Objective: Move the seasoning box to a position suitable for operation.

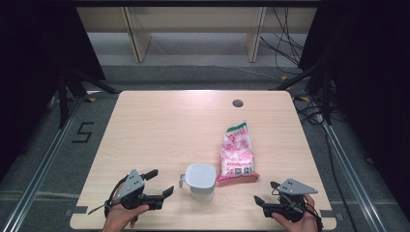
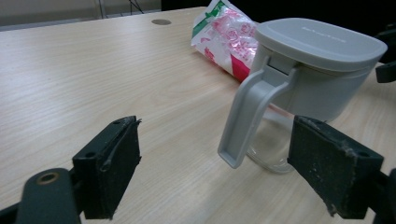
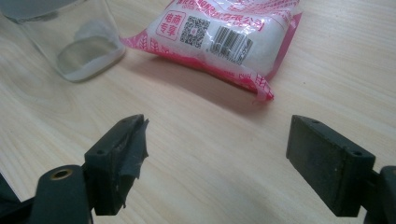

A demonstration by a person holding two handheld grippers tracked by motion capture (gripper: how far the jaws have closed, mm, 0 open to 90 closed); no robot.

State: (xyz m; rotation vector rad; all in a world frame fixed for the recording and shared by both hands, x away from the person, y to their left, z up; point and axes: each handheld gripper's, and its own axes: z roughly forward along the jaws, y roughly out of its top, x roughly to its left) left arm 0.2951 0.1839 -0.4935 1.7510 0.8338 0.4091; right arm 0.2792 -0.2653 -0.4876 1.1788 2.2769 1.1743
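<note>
1. In the right gripper view the jug (image 3: pixel 70 39) was cut off at the top edge — its clear lower wall and base showed, with a pale patch at the bottom that could not be made out.
2. The print on the bag (image 1: pixel 237 152) was too small to read from above; the right gripper view showed a barcode and a square code on its near end, while its far end ran out of the picture.
3. In the left gripper view the jug (image 2: pixel 308 79) hid the near part of the bag (image 2: pixel 226 35) behind it.
4. The jug (image 1: pixel 199 180) stood upright on the desk (image 1: pixel 164 125) near the front edge, between the two hands. It had a clear body, a grey lid pressed on, and a grey handle turned toward the left tongs.
5. The bag — pink and white with a green strip at its far end — lay flat just beside the jug, on its right and running away from the person.
6. The left tongs (image 1: pixel 162 183) were spread wide with nothing between them, near the jug's handle but apart from it.
7. The right tongs (image 1: pixel 267 192) were also spread wide and empty, just short of the bag's near end.
</note>
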